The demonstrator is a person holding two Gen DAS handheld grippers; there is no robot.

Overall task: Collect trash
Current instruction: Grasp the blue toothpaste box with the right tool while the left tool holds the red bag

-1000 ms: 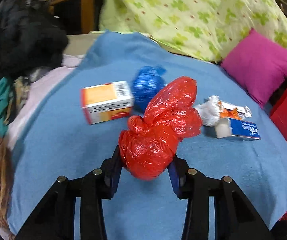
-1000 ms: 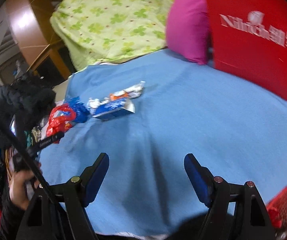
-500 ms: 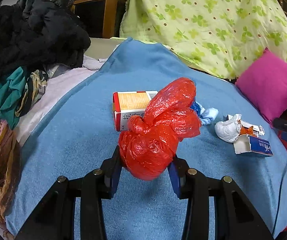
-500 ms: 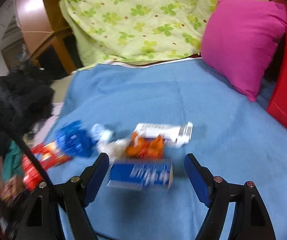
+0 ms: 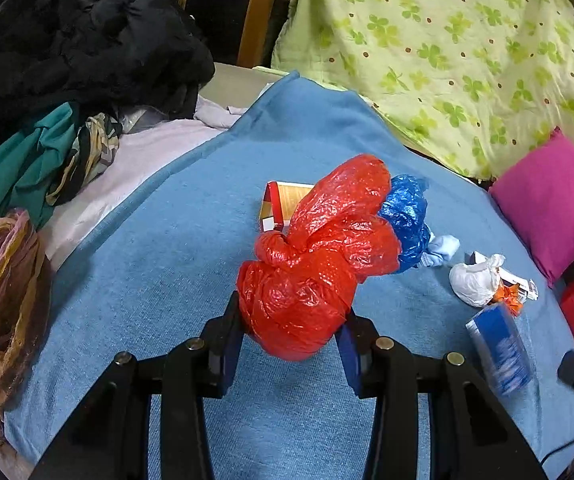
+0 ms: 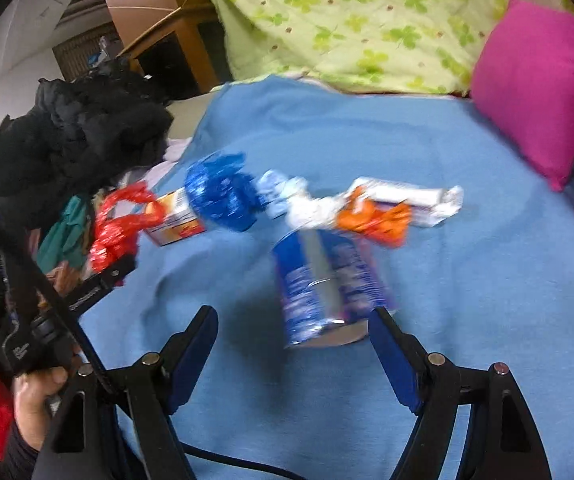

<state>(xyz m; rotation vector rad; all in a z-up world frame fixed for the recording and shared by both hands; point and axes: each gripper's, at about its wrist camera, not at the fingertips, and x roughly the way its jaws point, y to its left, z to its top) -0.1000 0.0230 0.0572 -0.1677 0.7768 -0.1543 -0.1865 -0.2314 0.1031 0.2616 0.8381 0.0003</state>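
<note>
From the left wrist camera, the left tongs (image 5: 291,332) are clenched on a knotted red plastic bag (image 5: 311,264), held above the blue blanket (image 5: 159,280) on the bed. Behind the red bag lie an orange-and-white carton (image 5: 277,204) and a crumpled blue bag (image 5: 407,220); to its right sit a white wad (image 5: 475,284) and a blue box (image 5: 501,352).

From the right wrist camera, the right tongs (image 6: 293,348) stand released, with the blue box (image 6: 323,284) lying just ahead of the gap and apparently not yet touched, though blur makes this uncertain. The red bag (image 6: 117,228) shows far left of the box.

The step in hand looks like reaching for the box; next, the right tongs need to straddle it and squeeze.
</note>
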